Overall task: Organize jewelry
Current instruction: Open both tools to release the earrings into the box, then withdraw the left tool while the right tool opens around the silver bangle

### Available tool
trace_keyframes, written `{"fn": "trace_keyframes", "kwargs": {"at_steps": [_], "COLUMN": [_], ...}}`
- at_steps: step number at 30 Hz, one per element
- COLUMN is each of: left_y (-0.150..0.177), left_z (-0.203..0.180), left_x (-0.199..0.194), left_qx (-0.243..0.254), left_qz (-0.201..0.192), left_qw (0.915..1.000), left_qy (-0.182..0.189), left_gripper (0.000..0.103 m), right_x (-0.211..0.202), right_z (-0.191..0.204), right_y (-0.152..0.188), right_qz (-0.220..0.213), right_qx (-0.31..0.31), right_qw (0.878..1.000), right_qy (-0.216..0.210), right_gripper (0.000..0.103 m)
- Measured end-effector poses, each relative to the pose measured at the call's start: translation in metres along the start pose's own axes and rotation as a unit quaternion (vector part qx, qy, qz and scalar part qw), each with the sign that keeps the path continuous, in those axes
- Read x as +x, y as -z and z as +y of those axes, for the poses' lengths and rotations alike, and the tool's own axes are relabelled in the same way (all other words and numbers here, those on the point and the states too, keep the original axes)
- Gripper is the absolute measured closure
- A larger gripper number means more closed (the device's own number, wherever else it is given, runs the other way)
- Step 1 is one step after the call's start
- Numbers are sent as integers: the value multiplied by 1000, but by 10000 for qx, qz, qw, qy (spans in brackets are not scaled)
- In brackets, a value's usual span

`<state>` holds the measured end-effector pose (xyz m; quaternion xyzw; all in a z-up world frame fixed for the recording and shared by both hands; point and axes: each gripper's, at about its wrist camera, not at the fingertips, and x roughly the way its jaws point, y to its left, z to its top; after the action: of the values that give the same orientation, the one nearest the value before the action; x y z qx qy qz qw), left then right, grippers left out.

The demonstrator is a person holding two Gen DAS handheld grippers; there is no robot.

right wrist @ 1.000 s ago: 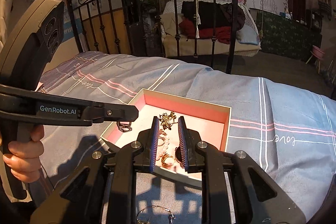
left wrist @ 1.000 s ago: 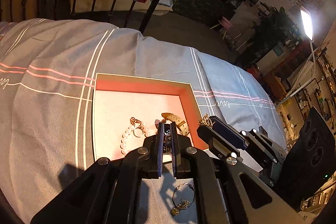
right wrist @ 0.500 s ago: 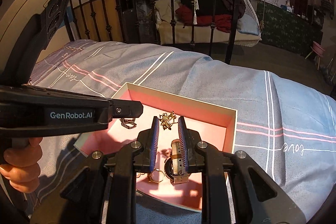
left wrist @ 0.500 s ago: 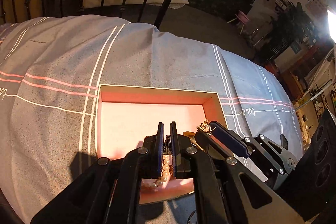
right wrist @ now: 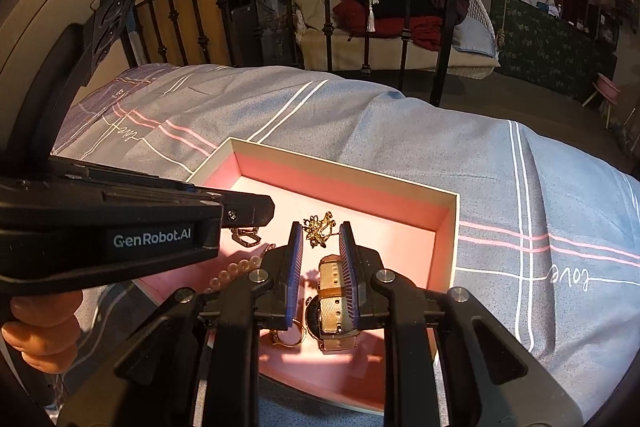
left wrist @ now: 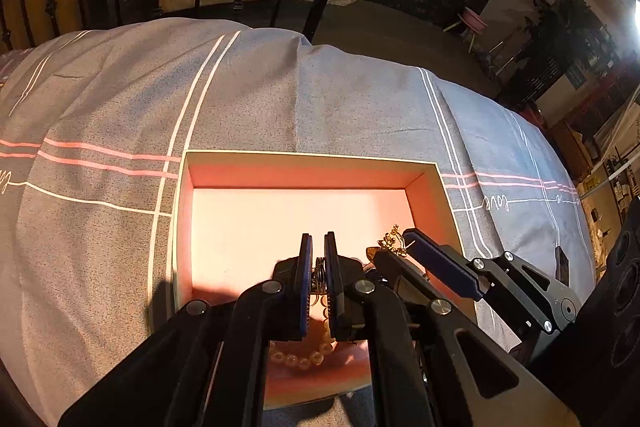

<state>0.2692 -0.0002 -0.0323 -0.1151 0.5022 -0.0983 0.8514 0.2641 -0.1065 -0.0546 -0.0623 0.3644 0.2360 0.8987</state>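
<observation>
A pink-lined open box (left wrist: 304,171) (right wrist: 360,187) lies on the bed. My left gripper (left wrist: 319,259) is shut on a small dark metal earring (right wrist: 246,237) that dangles from its tip over the box. My right gripper (right wrist: 320,247) holds a gold flower-shaped piece (right wrist: 318,229) at its tips over the box, its jaws a little apart; it also shows in the left wrist view (left wrist: 394,241). In the box lie a pearl bracelet (left wrist: 298,357) (right wrist: 234,269), a watch with a gold mesh strap (right wrist: 334,301) and a gold ring (right wrist: 290,335).
The box rests on a grey-blue bedcover (right wrist: 500,187) with white and pink stripes. A black iron bed rail (right wrist: 444,7) stands behind it. A hand (right wrist: 40,327) holds the left gripper's handle at the left.
Both grippers have moved forward over the box with their pieces. The hoop earring on the cover near the box's front edge has passed out of view.
</observation>
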Motion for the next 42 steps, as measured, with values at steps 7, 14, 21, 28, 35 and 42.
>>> {"fn": "trace_keyframes", "kwargs": {"at_steps": [7, 14, 21, 28, 35, 42], "left_y": [5, 33, 97, 164, 166, 164], "left_z": [2, 0, -15, -8, 3, 1], "left_x": [-12, -39, -69, -49, -32, -23], "left_qx": [-22, -6, 410, 745, 849, 946], "left_qz": [-138, -385, -657, -594, -537, -469], "left_qw": [9998, 9992, 9969, 9925, 9876, 9858], "left_qy": [-112, -105, -111, -763, -1202, -1304], "left_gripper": [70, 45, 30, 29, 29, 19], "right_x": [-16, -52, -93, -94, -73, -56], "right_z": [1, 6, 5, 18, 31, 27], "right_y": [9, 35, 99, 149, 145, 132], "right_qz": [-173, -336, -299, 254, 515, 687], "right_qx": [42, 158, 539, 438, 104, 118], "right_qw": [9998, 9992, 9980, 9985, 9984, 9975], "right_qy": [71, 128, 151, 195, 220, 120], "right_gripper": [49, 49, 49, 49, 48, 48]}}
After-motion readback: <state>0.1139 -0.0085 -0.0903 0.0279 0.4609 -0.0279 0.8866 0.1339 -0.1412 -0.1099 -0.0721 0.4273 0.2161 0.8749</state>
